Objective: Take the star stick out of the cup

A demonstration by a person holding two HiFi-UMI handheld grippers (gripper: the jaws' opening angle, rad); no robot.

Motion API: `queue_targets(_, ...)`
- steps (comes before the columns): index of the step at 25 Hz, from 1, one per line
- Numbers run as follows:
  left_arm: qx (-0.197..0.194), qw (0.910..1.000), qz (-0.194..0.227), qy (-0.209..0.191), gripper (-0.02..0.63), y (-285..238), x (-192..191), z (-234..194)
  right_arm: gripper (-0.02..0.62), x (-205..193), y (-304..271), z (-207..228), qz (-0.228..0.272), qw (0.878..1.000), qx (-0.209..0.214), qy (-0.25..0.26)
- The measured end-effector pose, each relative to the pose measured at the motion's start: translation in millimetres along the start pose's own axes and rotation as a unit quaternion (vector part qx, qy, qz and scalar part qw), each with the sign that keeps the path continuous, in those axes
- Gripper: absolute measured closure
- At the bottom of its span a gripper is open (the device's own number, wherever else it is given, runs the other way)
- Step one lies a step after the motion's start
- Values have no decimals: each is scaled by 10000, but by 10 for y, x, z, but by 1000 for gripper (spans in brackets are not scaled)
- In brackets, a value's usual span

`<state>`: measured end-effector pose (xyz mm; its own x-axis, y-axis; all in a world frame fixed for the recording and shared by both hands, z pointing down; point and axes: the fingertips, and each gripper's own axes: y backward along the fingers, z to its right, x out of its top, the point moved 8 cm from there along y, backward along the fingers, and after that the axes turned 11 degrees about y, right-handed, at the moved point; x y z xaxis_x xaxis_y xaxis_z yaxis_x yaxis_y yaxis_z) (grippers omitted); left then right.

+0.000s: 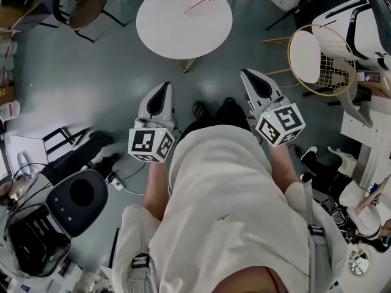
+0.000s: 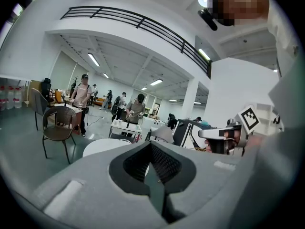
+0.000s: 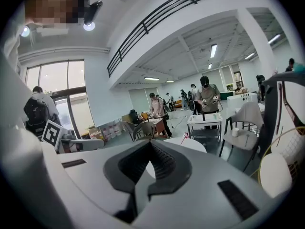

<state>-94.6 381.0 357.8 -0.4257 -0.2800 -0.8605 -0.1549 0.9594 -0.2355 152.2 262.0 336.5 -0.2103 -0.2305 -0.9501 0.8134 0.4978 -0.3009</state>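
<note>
A pink star stick (image 1: 201,2) lies flat on the round white table (image 1: 177,29) at the top of the head view. No cup shows in any view. My left gripper (image 1: 164,89) and right gripper (image 1: 248,75) are held side by side in front of the person's body, well short of the table. Both point toward it and a little downward. Each one's jaws are shut with nothing between them. In the right gripper view, past the shut jaws (image 3: 151,144), the stick (image 3: 185,136) shows as a small pink mark on the table (image 3: 193,145).
A brown chair (image 1: 79,5) stands left of the table, a white wire chair (image 1: 321,63) to its right, and a black seat (image 1: 76,200) at the lower left. Several people stand at tables far across the hall (image 2: 136,109).
</note>
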Motion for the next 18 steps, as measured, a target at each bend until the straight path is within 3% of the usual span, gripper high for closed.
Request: queue_targets(18,219,9998,-2,-18,597,-335,149,99,589,135,-143,535,-30,9998,-61,-184)
